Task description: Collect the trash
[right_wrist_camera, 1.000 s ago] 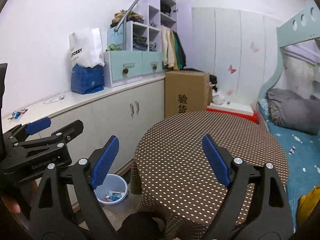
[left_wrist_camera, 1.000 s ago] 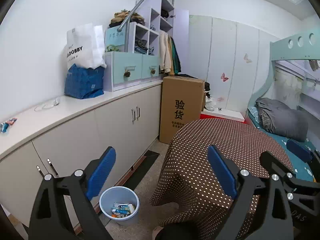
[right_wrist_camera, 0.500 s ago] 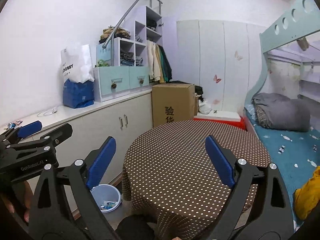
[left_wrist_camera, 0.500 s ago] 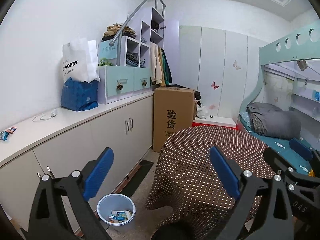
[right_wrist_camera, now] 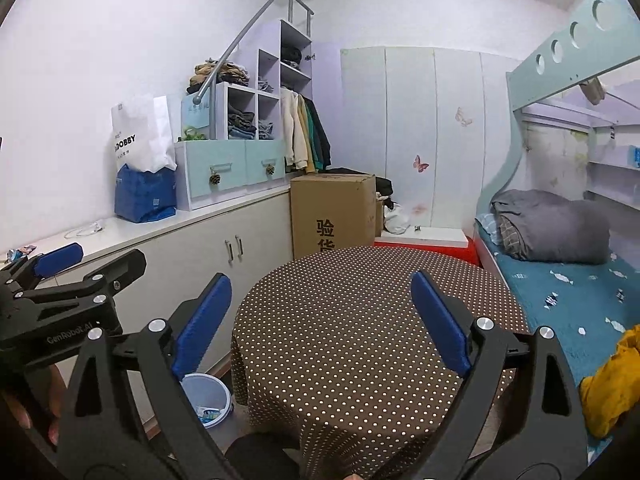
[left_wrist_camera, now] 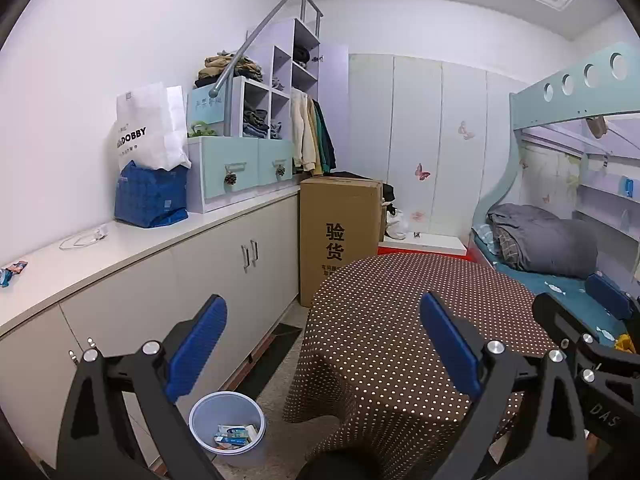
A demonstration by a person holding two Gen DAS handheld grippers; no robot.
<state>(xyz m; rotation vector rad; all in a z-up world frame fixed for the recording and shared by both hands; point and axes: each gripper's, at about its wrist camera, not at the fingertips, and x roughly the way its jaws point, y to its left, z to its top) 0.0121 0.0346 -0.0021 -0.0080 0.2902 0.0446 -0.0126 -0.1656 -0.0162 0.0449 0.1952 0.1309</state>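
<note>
Left wrist view: left gripper (left_wrist_camera: pixel 322 344) jaws apart, empty; bin (left_wrist_camera: pixel 227 421) holding wrappers (left_wrist_camera: pixel 234 435) at lower left, beside the table (left_wrist_camera: pixel 400 312).

Right wrist view: right gripper (right_wrist_camera: pixel 322 322) jaws apart, empty; bin (right_wrist_camera: pixel 208 398) lower left.

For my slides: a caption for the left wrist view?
Open left tongs above a pale blue plastic bin holding wrappers, beside a brown dotted tablecloth.

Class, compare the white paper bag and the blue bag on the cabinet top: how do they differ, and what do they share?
The white paper bag stands tall and bears dark lettering; the blue bag is squat with a faint check pattern. The white paper bag sits on top, the blue bag rests beneath it on the cabinet top. Both stand against the wall, beside the drawers.
</note>
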